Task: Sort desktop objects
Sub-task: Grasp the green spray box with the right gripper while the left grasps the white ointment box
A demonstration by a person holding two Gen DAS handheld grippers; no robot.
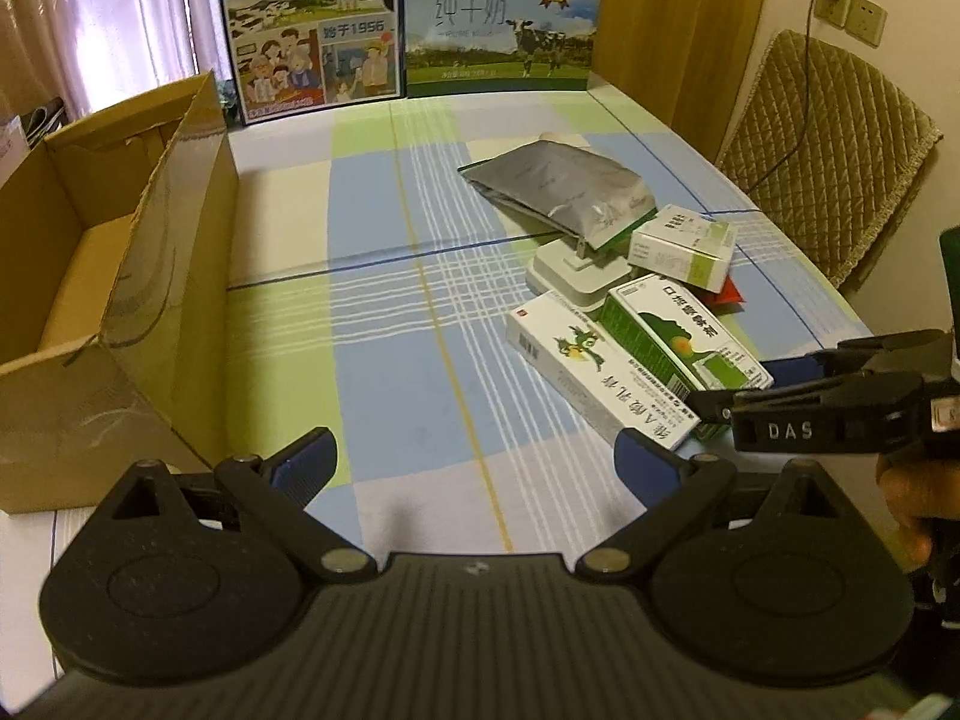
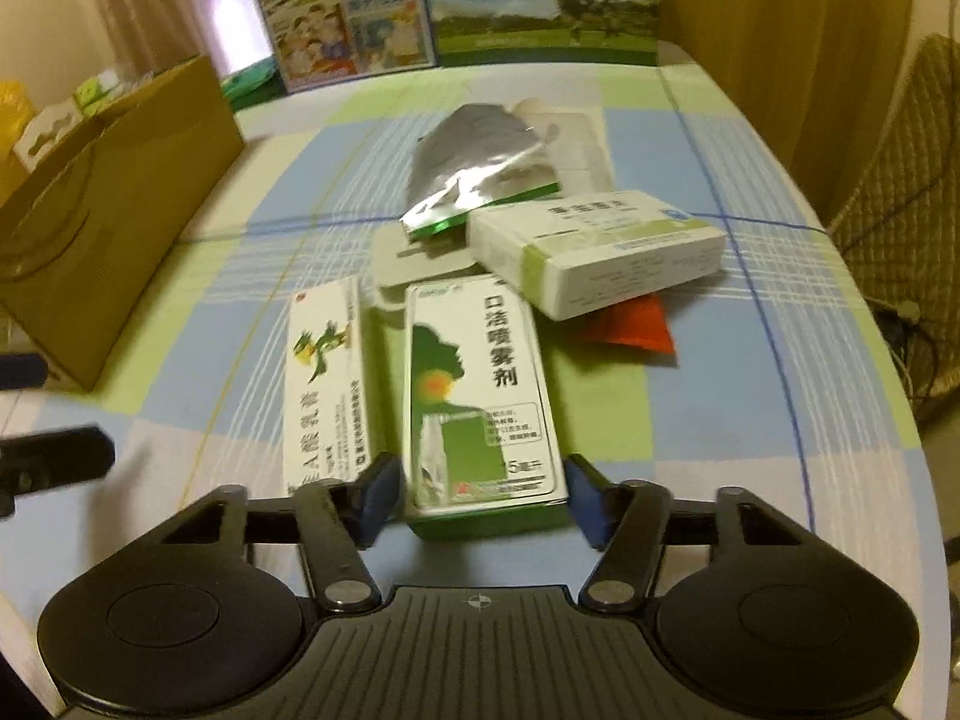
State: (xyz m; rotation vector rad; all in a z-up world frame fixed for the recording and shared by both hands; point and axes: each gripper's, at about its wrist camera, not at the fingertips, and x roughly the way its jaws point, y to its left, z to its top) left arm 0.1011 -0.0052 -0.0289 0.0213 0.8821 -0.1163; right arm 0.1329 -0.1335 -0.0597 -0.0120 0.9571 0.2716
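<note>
**Right tongs straddling spray box**

Right tongs were spread, the green box between the tips, not yet pinched. Label read 口洁喷雾剂. It looked light, stiff and glossy, so best gripped across the long sides. Left tongs were spread, empty, with the carton to their left.

Upper left of left wrist view: blue milk carton reads "纯牛奶", "始于1956". Beside it, green milk carton: "纯牛奶" w/ gold medal. Right edge: right gripper marked "DAS". Right wrist view, centre: green spray box reads "口洁喷雾剂"; white dragon box ends "乳膏", rest blurred.
</note>
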